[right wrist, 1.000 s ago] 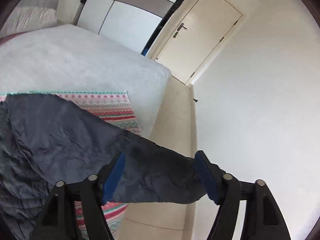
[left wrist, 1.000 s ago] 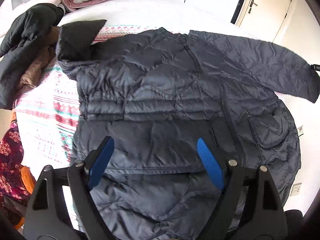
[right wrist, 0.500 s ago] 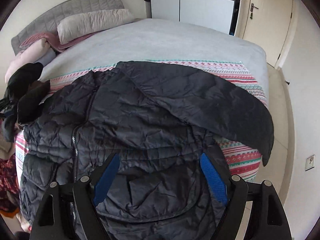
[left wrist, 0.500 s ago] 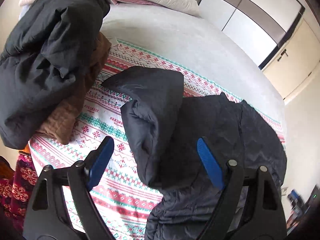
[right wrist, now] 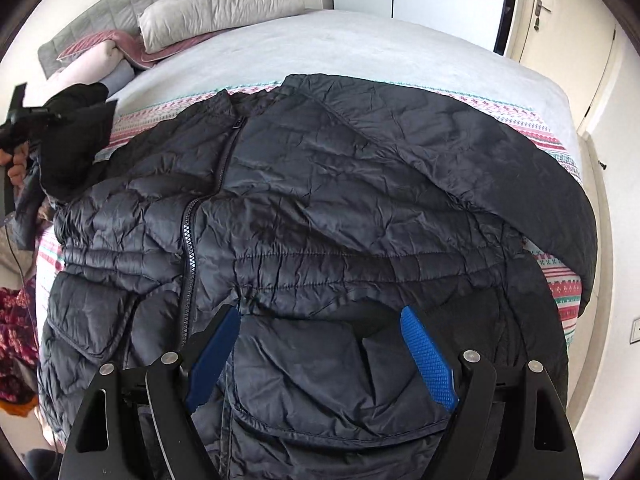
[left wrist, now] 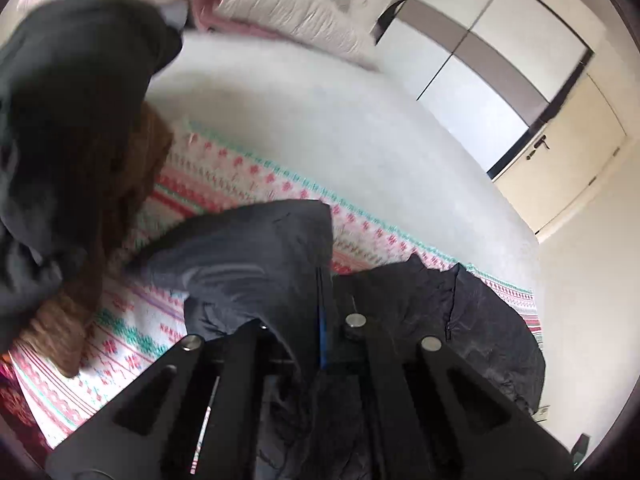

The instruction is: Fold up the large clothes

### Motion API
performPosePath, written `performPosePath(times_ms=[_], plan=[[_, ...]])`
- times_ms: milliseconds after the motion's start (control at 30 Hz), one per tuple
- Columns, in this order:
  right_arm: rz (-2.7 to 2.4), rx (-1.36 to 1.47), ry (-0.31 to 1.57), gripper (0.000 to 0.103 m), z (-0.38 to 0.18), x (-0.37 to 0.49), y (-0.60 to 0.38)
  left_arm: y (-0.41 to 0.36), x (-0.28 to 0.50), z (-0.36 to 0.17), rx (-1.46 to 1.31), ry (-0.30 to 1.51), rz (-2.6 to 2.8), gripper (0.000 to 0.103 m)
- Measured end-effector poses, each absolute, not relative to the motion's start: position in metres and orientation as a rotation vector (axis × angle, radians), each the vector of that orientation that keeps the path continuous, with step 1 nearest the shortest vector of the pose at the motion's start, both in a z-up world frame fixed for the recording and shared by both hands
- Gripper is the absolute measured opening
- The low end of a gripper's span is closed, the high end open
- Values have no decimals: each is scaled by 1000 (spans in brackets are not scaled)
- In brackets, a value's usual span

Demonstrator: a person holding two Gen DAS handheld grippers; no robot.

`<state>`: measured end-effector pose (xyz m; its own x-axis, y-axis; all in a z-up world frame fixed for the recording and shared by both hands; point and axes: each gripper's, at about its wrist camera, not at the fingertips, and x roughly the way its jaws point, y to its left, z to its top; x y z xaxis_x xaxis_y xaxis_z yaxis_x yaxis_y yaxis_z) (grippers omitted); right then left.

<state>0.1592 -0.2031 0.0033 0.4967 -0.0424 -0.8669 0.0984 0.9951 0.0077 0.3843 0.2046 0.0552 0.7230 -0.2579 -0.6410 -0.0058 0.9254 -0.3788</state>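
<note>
A dark navy quilted puffer jacket (right wrist: 320, 220) lies front up on the bed, zipper running down its left half, one sleeve draped to the right edge. My right gripper (right wrist: 320, 344) is open and hovers over the jacket's lower part, empty. My left gripper (left wrist: 320, 320) is shut on the jacket's left sleeve (left wrist: 248, 256), with the dark fabric pinched between the closed blue pads. In the right wrist view the left gripper (right wrist: 24, 120) holds that sleeve end up at the far left.
A striped patterned blanket (right wrist: 560, 148) lies under the jacket on the grey bed (right wrist: 360, 48). Pillows (right wrist: 216, 12) lie at the headboard. A pile of black and brown clothes (left wrist: 72, 128) sits at the bed's left. Wardrobe and door (left wrist: 568, 152) stand behind.
My left gripper has closed on the jacket's left sleeve and lifted it. My right gripper has stayed open over the jacket's lower part, shifting slightly closer.
</note>
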Motion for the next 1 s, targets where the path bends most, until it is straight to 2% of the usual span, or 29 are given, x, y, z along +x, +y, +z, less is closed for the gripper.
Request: performPosePath(times_ms=[100, 200, 267, 367, 433, 533, 600, 633, 667, 800, 1000], plan=[[-77, 62, 1044, 84, 3, 158, -200, 211, 336, 116, -257, 467, -120, 6], [-64, 80, 1036, 84, 5, 155, -200, 229, 298, 128, -175, 363, 27, 8], [-58, 92, 1037, 84, 5, 152, -200, 249, 290, 106, -125, 445, 212, 12], [-47, 99, 1051, 84, 5, 150, -203, 275, 303, 41, -12, 780, 414, 20], [-40, 97, 1050, 84, 9, 149, -206, 286, 293, 7, -47, 919, 417, 20], [-38, 85, 1027, 84, 19, 144, -212, 272, 260, 3, -73, 878, 352, 23], [-54, 84, 1019, 84, 22, 145, -220, 249, 241, 16, -17, 811, 317, 36], [-63, 88, 1016, 84, 23, 146, -223, 237, 234, 23, -9, 779, 285, 51], [-66, 96, 1016, 84, 24, 150, -225, 223, 231, 28, -12, 755, 251, 62], [-78, 102, 1025, 84, 13, 176, -224, 164, 233, 27, -14, 770, 32, 65], [-111, 73, 1069, 84, -31, 232, -211, 80, 270, -18, 60, 796, -116, 65]])
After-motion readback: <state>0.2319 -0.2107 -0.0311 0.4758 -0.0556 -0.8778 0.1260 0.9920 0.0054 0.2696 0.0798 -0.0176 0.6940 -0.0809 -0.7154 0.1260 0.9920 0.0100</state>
